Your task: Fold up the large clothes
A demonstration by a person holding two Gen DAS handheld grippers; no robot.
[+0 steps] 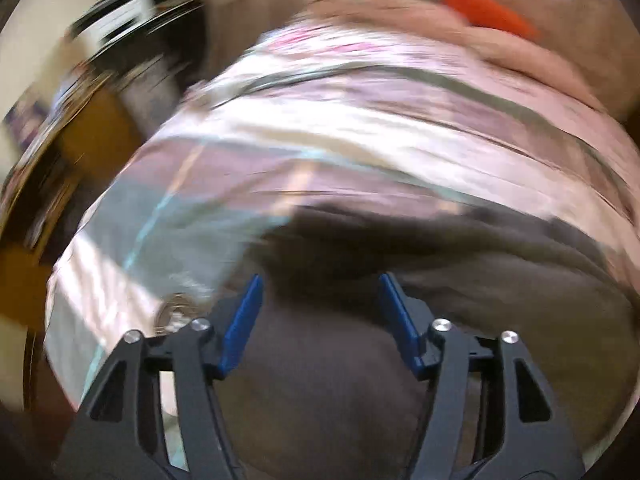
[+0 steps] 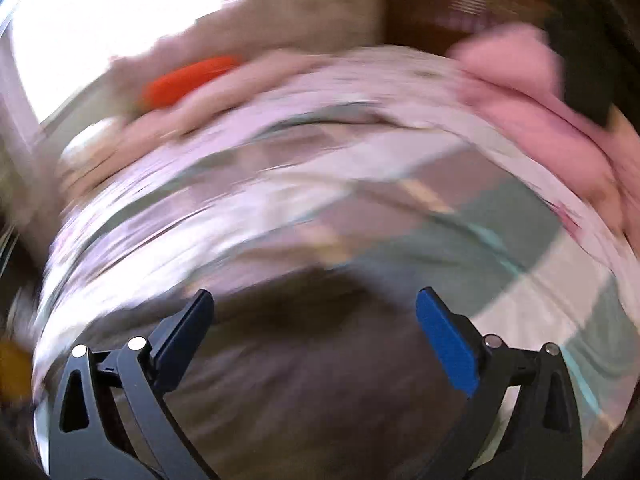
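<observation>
Blurred view over a bed with a pink and teal patterned sheet [image 1: 360, 128], where a dark brown-grey fabric garment [image 1: 328, 380] lies beneath both empty, spread-open tongs, left [image 1: 320, 320] and right [image 2: 314, 344], which should probably pinch one edge each, evenly.

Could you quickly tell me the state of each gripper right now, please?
Left gripper: open, holding nothing, above the dark garment.
Right gripper: open, holding nothing.
</observation>
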